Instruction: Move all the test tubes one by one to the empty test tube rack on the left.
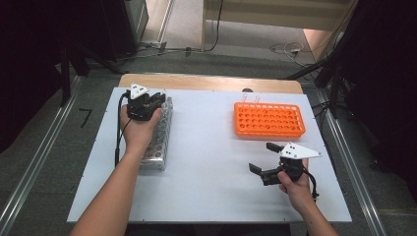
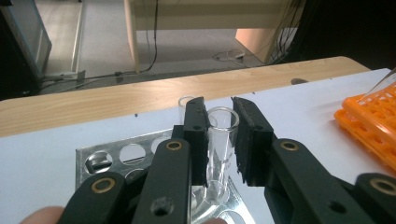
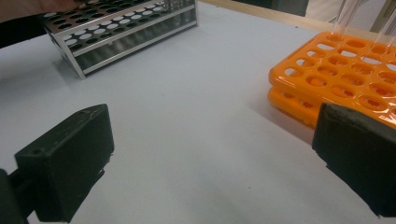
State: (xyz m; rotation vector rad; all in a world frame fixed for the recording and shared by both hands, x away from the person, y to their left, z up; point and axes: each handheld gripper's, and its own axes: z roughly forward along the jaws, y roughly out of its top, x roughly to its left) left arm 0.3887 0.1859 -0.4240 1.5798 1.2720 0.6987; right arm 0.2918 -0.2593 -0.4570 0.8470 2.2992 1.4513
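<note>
The left gripper [image 2: 219, 140] is pinching a clear glass tube [image 2: 220, 135] that stands in a hole of the metal rack [image 1: 160, 132], at the rack's far end near the bench's far left corner. Its two black pads sit against either side of the tube just below the rim, and the tube's foot is down in the hole, so it looks gripped but not yet lifted out. A second tube [image 2: 184, 103] stands just behind the left pad, though only its rim shows and I cannot tell which hole it sits in.

The right gripper [image 1: 268, 160] hangs spread wide over bare bench near the front right, with nothing between its jaws, just in front of the orange rack [image 1: 269, 119]. At the orange rack's far edge two tubes [image 1: 251, 99] seem to stand already, faint against the wood.

Judging by this, the job is moving tubes from the metal rack to the orange one: a couple look done, one is in the grip, at least one more waits, and lifting, carrying and placing are left
</note>
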